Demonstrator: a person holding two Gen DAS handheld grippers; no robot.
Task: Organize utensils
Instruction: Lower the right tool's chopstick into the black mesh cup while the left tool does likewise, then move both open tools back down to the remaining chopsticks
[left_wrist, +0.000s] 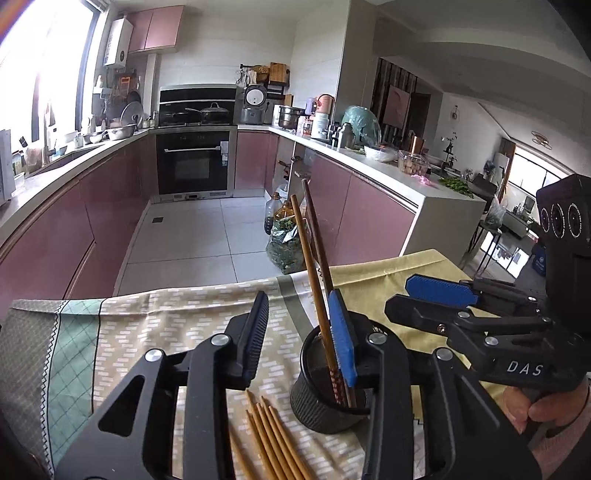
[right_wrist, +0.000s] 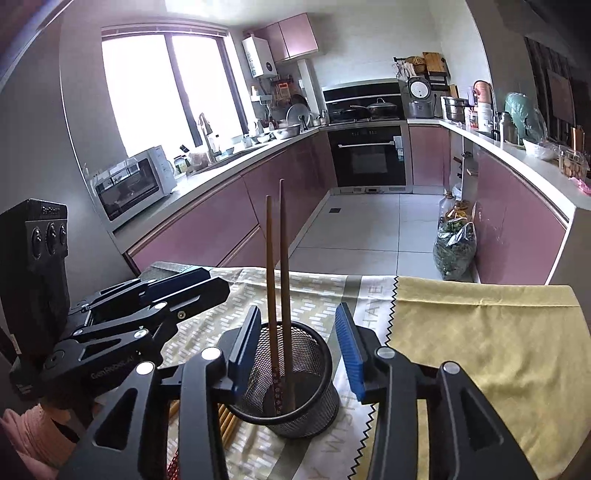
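A black mesh cup (right_wrist: 295, 391) stands on the patterned cloth (right_wrist: 480, 350) and holds two brown chopsticks (right_wrist: 277, 266) upright. In the left wrist view the cup (left_wrist: 325, 398) sits under the right finger, with the two chopsticks (left_wrist: 314, 266) leaning left. Several loose bamboo chopsticks (left_wrist: 269, 439) lie on the cloth beside the cup. My left gripper (left_wrist: 301, 332) is open and empty above them. My right gripper (right_wrist: 299, 343) is open, its fingers on either side of the cup's rim without touching it. It also shows in the left wrist view (left_wrist: 439, 299).
The table's far edge (left_wrist: 184, 291) drops to a tiled kitchen floor (left_wrist: 192, 236). Pink cabinets line both sides, with an oven (right_wrist: 369, 155) at the back. A bag of greens (right_wrist: 454, 251) and bottles stand on the floor at the right.
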